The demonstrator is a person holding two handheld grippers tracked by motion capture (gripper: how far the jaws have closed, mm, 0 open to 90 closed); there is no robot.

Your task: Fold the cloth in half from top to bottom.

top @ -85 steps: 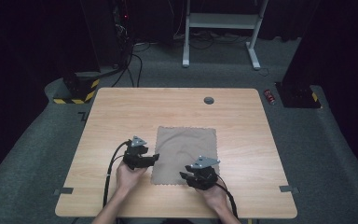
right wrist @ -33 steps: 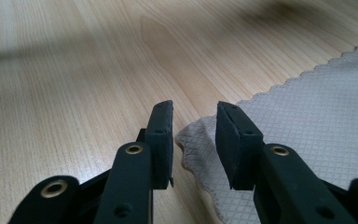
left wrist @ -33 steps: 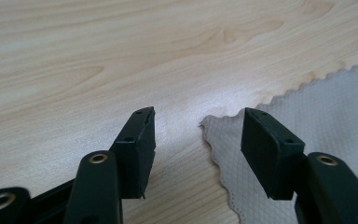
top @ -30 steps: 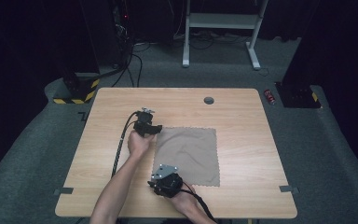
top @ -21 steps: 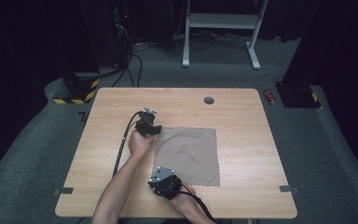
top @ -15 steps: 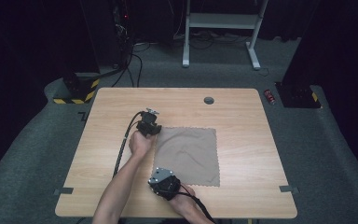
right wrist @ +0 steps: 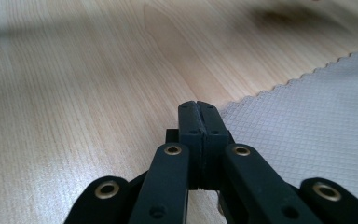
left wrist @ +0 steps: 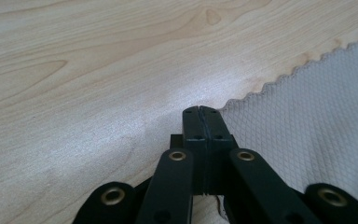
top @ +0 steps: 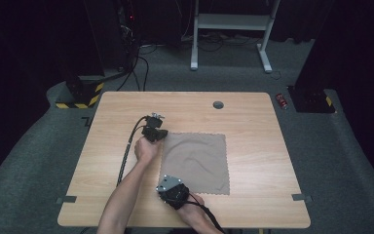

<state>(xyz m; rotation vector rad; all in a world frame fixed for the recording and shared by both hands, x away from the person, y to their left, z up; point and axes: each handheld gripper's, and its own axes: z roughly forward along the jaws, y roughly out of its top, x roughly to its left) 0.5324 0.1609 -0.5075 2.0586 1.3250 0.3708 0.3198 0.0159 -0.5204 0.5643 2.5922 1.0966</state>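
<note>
Looking down on the rectangular light-wood worktop (top: 253, 117), we see a flat grey-brown square cloth with pinked zigzag edges (top: 197, 161) lying on its middle, a few soft creases across it.

Left claw (top: 157, 138) sits at the cloth's far left corner, hand behind it, black cable (top: 126, 156) trailing back over the wood. Right claw (top: 168, 186) sits at the near left corner, grey three-cornered plate on top. So we have both claws on the cloth's left edge, well apart, one per corner.

Left gripper view: black jaws have just been closing and now meet flat, tips at the scalloped corner of the cloth (left wrist: 317, 121). The fabric runs up to and under the tips; we read it as pinched, but the pinch point itself is hidden by the jaws.

Right gripper view: same picture, jaws have just been closing and are now pressed together at the corner of the waffle-textured cloth (right wrist: 307, 116). Cloth lies flat on the wood in both views, not lifted.

Small round grey grommet (top: 218, 105) sits near the worktop's far edge, well clear of the cloth.
</note>
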